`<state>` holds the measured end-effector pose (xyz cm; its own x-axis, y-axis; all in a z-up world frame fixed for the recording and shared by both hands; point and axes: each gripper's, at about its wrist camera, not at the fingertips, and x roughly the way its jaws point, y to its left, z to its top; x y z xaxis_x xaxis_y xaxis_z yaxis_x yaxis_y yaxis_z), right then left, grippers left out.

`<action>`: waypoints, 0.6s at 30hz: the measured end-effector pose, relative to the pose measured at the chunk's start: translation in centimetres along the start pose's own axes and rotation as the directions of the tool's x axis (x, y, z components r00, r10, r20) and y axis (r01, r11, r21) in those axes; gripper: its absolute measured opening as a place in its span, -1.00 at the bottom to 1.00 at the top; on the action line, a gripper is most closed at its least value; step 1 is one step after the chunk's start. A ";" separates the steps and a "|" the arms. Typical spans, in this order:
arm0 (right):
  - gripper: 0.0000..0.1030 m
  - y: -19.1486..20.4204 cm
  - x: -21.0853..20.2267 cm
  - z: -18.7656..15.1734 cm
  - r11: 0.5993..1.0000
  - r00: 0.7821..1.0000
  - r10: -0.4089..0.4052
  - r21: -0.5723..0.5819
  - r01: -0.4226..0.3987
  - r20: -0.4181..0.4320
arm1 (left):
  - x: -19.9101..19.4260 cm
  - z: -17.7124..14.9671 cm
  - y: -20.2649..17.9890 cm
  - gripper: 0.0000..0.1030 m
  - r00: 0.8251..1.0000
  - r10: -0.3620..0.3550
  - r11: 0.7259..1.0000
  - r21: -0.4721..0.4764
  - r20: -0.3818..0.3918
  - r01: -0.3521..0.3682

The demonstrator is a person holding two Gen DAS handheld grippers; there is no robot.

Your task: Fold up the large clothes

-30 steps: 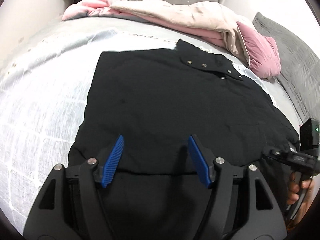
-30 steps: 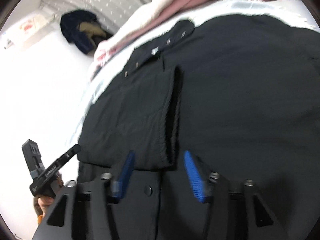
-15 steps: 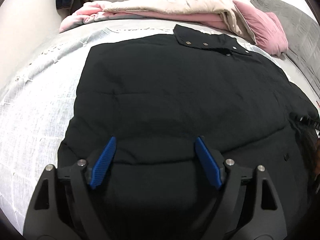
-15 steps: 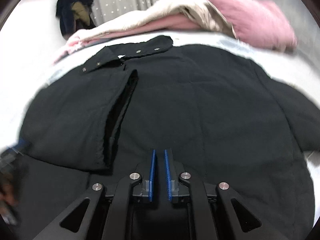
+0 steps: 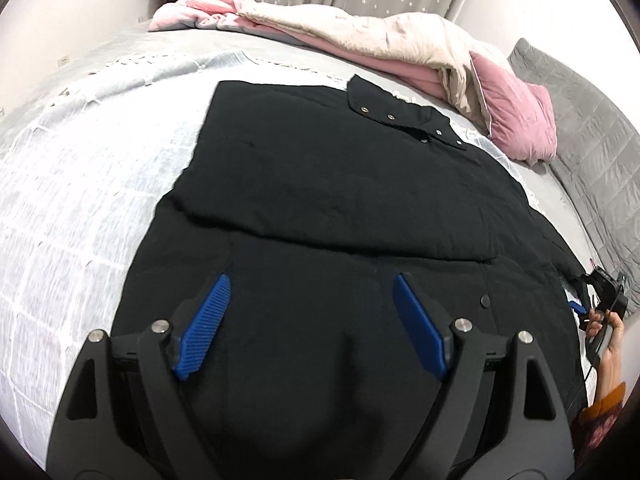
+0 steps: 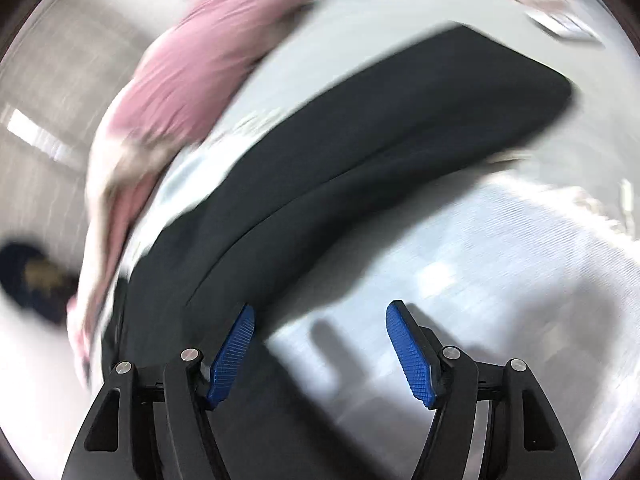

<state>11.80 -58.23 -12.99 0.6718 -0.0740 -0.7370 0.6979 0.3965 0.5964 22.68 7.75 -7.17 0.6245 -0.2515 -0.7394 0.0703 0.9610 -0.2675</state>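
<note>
Black coat (image 5: 340,184) lies flat on bed (image 5: 80,200). Left hand-held gripper (image 5: 312,320) and right hand-held gripper (image 6: 320,344): jaws opening, nothing between them.

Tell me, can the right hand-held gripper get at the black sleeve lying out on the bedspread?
Probably yes: the right hand-held gripper is opening with nothing between its pads, and the black sleeve lies uncovered just ahead on the bedspread.

The right gripper (image 6: 320,344), shut a moment ago, is now opening beside the black jacket's (image 6: 360,152) edge, empty.
</note>
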 end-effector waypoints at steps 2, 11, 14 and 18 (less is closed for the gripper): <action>0.35 -2.6 -0.3 2.3 0.993 0.997 0.080 0.083 -0.081 0.017 | 0.5 0.0 0.7 0.63 1.000 0.009 1.000 -0.027 0.004 -0.009; 0.03 -5.0 0.6 7.8 0.991 0.990 -0.002 0.130 -0.016 0.138 | 1.5 0.1 2.7 0.63 0.999 -0.031 0.993 -0.113 -0.027 0.028; -0.70 -5.1 0.4 8.3 0.991 0.989 -0.064 0.125 0.047 0.136 | 1.0 0.3 2.9 0.63 1.000 -0.023 0.994 -0.107 -0.014 0.022; -0.85 -1.2 -2.6 8.9 0.997 0.968 -0.075 -0.013 0.081 0.241 | 0.2 0.8 3.4 0.63 1.000 -0.017 0.994 -0.104 0.013 0.018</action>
<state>11.39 -66.62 -8.94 0.6572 -0.3222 -0.6813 0.7468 0.4007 0.5309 23.60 11.04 -7.71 0.6331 -0.2664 -0.7268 0.0008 0.9391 -0.3435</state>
